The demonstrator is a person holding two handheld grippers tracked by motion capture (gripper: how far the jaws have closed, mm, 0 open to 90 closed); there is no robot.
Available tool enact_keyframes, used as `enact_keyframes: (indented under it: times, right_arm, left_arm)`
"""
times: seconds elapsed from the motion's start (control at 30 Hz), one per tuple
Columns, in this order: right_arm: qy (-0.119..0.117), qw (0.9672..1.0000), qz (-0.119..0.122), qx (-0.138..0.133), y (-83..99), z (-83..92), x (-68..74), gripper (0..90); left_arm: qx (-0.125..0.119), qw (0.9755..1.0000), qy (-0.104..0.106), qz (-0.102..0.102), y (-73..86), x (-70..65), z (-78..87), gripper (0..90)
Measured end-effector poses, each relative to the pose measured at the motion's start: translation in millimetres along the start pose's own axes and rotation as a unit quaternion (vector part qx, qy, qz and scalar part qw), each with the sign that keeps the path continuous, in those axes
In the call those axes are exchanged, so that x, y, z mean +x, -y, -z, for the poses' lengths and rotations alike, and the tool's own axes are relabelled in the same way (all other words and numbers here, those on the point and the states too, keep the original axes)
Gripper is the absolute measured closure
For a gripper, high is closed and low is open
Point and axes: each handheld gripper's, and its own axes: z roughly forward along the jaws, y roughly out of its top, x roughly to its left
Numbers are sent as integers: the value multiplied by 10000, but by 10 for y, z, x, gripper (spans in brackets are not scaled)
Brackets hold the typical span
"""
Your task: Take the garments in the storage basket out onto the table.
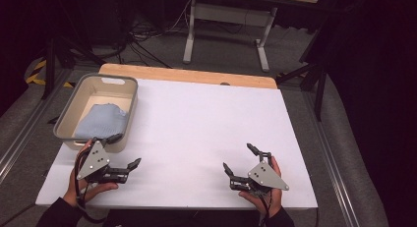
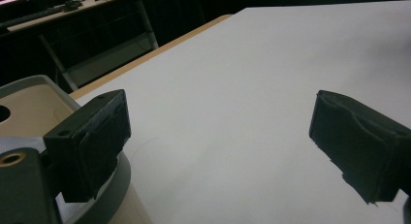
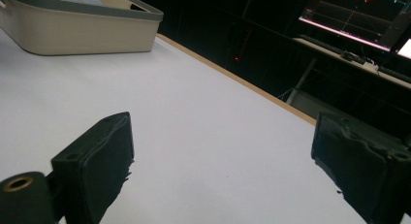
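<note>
White table (image 1: 206, 124), wood strip along far edge. Beige bin (image 1: 125, 120), grey rim, at far-left corner; folded blue cloth (image 1: 102, 121) inside. Desk frame (image 1: 226, 15) on floor beyond.

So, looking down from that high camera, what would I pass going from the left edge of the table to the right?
Beige bin holding a folded blue cloth, with the left gripper just in front of it → bare white tabletop → right gripper.
</note>
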Motion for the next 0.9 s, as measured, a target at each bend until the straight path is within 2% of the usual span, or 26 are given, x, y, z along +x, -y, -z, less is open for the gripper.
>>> enact_keyframes:
  times: [0.2,0.4,0.47,0.57,0.63,0.73,0.83,0.9]
  right_arm:
    - [-16,10000,-45,-65,-2,-19,-49,84]
    - [4,9999,-144,9,16,-41,-89,85]
    - [2,9999,-152,50,20,-41,-98,85]
    - [-22,9999,-125,72,9,-38,-100,85]
    - [-12,9999,-115,71,10,-39,-96,85]
    - [-35,9998,-122,152,25,-62,-95,85]
    - [-69,9997,-131,191,30,-76,-90,84]
    - [-91,9997,-117,190,27,-79,-84,83]
  left_arm:
    - [68,10000,-11,-59,2,-5,-20,84]
    - [74,10000,28,56,-15,29,-16,84]
    - [118,9999,-6,1,-24,35,-8,83]
    - [153,9999,-62,19,-54,69,30,85]
    - [145,9998,-123,93,-93,129,75,77]
    - [279,9989,-324,193,-164,274,153,62]
    - [388,9980,-371,345,-217,398,199,44]
    - [505,9971,-448,338,-274,502,237,40]
